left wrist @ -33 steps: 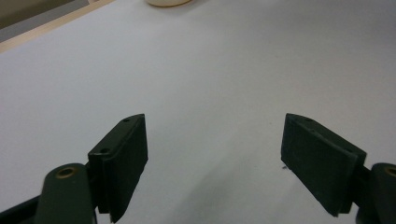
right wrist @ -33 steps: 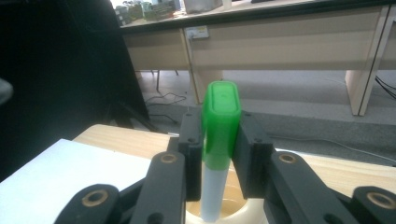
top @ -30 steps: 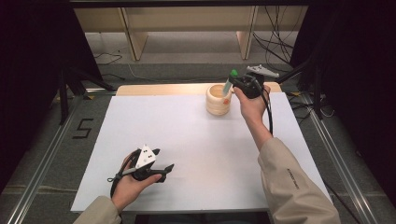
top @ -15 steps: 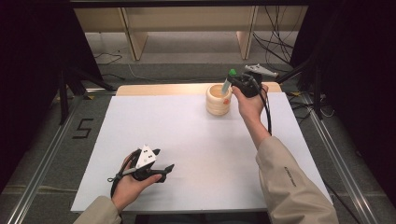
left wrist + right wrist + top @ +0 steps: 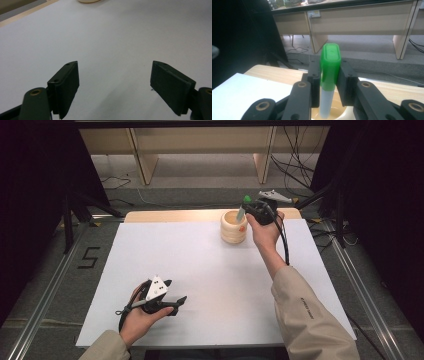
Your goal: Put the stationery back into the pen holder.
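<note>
Now, step: a green-capped white marker [image 5: 329, 75] is held upright, clamped by the right gripper [image 5: 252, 211], its lower end inside the round pale wooden cup [image 5: 233, 226] below.
Next move: release is judged due, straight down.
Left gripper [image 5: 170, 302]: jaws wide apart, nothing held.

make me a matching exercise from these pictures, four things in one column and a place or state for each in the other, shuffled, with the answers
Things:
1. marker
2. wooden cup
3. left gripper
4. white sheet

Places or states:
A. jaws apart with nothing between them, near the table's front edge
B. spread over the tabletop
C. green-capped, clamped upright in the right gripper
D. stands near the table's far edge, with the marker's lower end inside it

Pairs: 1-C, 2-D, 3-A, 4-B
</note>
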`<state>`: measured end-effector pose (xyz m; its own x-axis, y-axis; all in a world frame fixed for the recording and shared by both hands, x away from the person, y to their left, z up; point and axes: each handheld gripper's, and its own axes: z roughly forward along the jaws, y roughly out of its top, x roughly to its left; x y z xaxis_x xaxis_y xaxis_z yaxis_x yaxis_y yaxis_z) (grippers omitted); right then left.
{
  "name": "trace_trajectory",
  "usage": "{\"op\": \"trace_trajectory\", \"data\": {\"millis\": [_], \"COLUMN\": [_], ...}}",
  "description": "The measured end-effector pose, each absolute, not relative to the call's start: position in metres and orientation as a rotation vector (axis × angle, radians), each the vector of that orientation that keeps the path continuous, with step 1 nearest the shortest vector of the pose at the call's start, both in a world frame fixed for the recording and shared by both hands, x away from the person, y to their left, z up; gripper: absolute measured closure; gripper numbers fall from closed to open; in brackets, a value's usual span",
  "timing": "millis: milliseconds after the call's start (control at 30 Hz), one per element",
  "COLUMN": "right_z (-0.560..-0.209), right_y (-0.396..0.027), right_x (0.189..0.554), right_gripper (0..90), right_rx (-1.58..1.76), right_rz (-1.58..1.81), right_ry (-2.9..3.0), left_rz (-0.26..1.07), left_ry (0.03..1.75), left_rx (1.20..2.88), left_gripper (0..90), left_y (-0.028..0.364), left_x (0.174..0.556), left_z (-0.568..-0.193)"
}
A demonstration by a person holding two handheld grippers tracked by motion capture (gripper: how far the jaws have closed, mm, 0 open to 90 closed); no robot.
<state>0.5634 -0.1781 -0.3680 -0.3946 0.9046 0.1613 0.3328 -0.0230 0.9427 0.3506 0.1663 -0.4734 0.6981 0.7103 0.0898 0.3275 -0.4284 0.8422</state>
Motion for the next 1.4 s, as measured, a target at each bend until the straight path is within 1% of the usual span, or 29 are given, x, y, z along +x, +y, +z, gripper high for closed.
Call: {"op": "trace_trajectory", "data": {"millis": [1033,1067,1100,1200,1233,1300,1400], "right_z": [-0.396,-0.398,-0.399,-0.4,-0.4,-0.399,-0.398], "right_y": [-0.166,-0.166,-0.167,-0.169,-0.169,-0.172,-0.176], "right_x": [0.574,0.573,0.573,0.571,0.57,0.569,0.566], "right_gripper": [73.7,71.9,67.1,49.2,45.2,38.9,32.3], "right_rx": [1.303,1.303,1.305,1.331,1.336,1.342,1.346], "right_rz": [1.339,1.336,1.336,1.327,1.315,1.313,1.294], "right_ry": [1.838,1.838,1.83,1.819,1.822,1.826,1.846], "left_rz": [0.545,0.544,0.544,0.545,0.545,0.545,0.547], "left_ry": [0.794,0.794,0.793,0.792,0.791,0.793,0.793], "left_rx": [2.041,2.041,2.041,2.043,2.043,2.043,2.043], "left_gripper": [22.9,23.0,22.9,23.0,22.9,22.9,22.9], "left_y": [0.165,0.165,0.165,0.165,0.165,0.165,0.165], "left_x": [0.351,0.351,0.351,0.351,0.351,0.351,0.351], "left_z": [-0.476,-0.476,-0.477,-0.477,-0.477,-0.477,-0.476]}}
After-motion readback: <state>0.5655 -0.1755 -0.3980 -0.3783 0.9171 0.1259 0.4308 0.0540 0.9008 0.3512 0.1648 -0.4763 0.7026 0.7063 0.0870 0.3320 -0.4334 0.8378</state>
